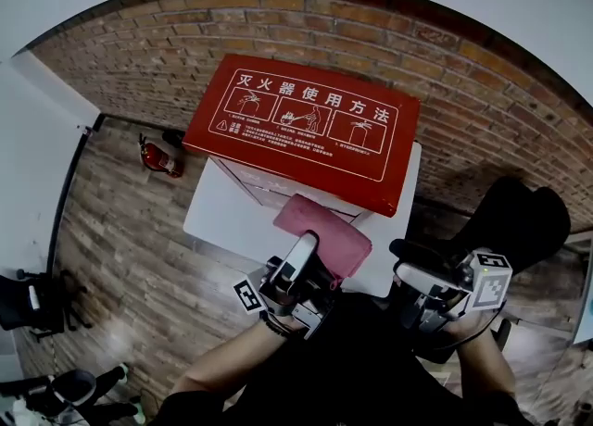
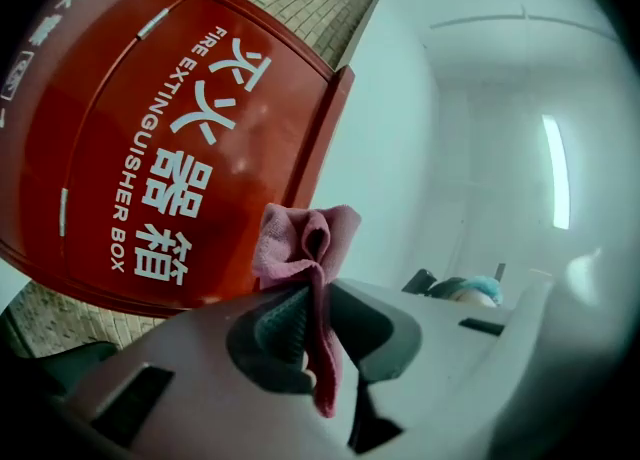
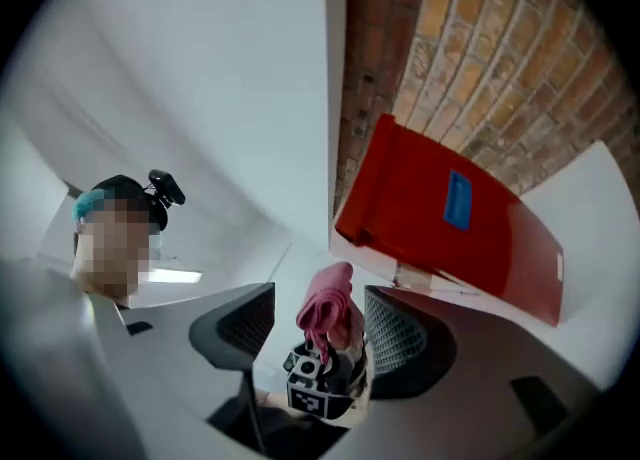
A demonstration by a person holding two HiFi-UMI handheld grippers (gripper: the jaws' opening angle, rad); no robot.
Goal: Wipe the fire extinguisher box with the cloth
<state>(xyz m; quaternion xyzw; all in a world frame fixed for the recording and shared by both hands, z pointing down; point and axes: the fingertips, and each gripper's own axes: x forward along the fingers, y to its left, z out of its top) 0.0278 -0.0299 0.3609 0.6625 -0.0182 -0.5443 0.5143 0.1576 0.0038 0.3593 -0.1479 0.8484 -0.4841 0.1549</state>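
Pink cloth (image 2: 300, 240) is clamped between the left tongs (image 2: 310, 313). The jaws are closed on a gathered fold, with a bunched end standing out past the tips and a loose tail hanging back between the jaw bodies. In the head view this cloth sits over the near edge of the white bench (image 1: 222, 220), just beside the lower front edge of the fire extinguisher box (image 1: 306, 128). Whether the cloth touches the box cannot be determined.

The right tongs (image 1: 410, 259) have their jaws set wide apart and grip nothing. The right gripper view looks through the open gap toward the left tongs and the cloth, which are well apart from the right jaws.

The fire extinguisher box is red and stands on the white bench. Its top panel carries a white-framed instruction label with three pictograms. Its front face, seen in the left gripper view, carries white lettering reading "FIRE EXTINGUISHER BOX".

A brick wall (image 1: 278, 17) stands behind the bench. A small red fire extinguisher (image 1: 159, 157) lies on the wooden floor (image 1: 120, 257) left of the bench.
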